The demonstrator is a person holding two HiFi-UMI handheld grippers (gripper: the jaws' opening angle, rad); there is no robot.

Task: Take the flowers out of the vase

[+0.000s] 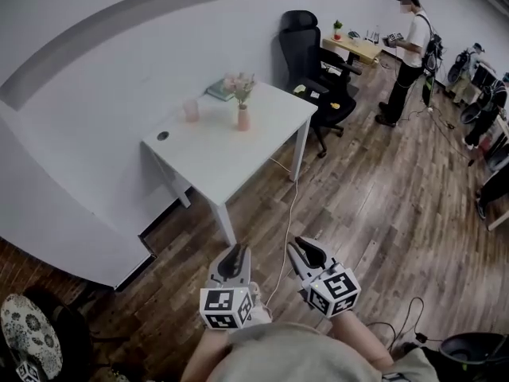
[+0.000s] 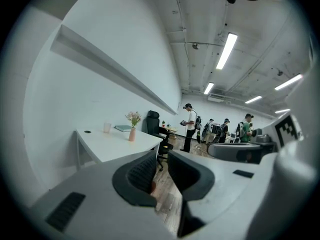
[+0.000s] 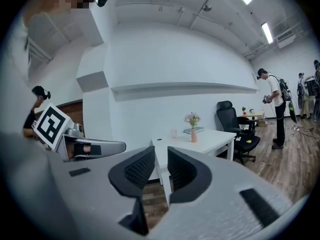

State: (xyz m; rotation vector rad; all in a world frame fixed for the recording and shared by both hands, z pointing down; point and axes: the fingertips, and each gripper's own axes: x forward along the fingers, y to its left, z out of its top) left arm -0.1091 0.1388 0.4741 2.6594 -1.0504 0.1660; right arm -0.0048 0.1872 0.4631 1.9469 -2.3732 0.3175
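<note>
- Head view: both grippers are held low and close to the body, side by side over the wood floor. The left gripper and right gripper point toward the table.
- Head view: the vase stands upright on the table near its far edge, with the flowers in it. Both are well apart from the two grippers, so the task is judged not yet begun, with the approach to be made first.
- Head view, count: one table, one vase, one bunch of flowers, one cup, one book behind the vase, one black chair and one person standing far off. A cable runs across the floor from the table leg toward the grippers, and could be trodden on during the approach.
- Left gripper view: the jaws stand apart with a narrow gap, and only floor is seen between them, so nothing is held. The vase is seen far ahead and left of the jaw line. Several people stand in the background, too small to be counted.
- Right gripper view: the jaws are likewise parted and empty, with a table leg and floor seen through the gap. The vase is seen ahead, slightly right of the jaw line, with the flowers upright in it.
- Judgement: with both grippers unloaded and aimed forward, one is probably meant to steady the vase and the other to lift the stems.
</note>
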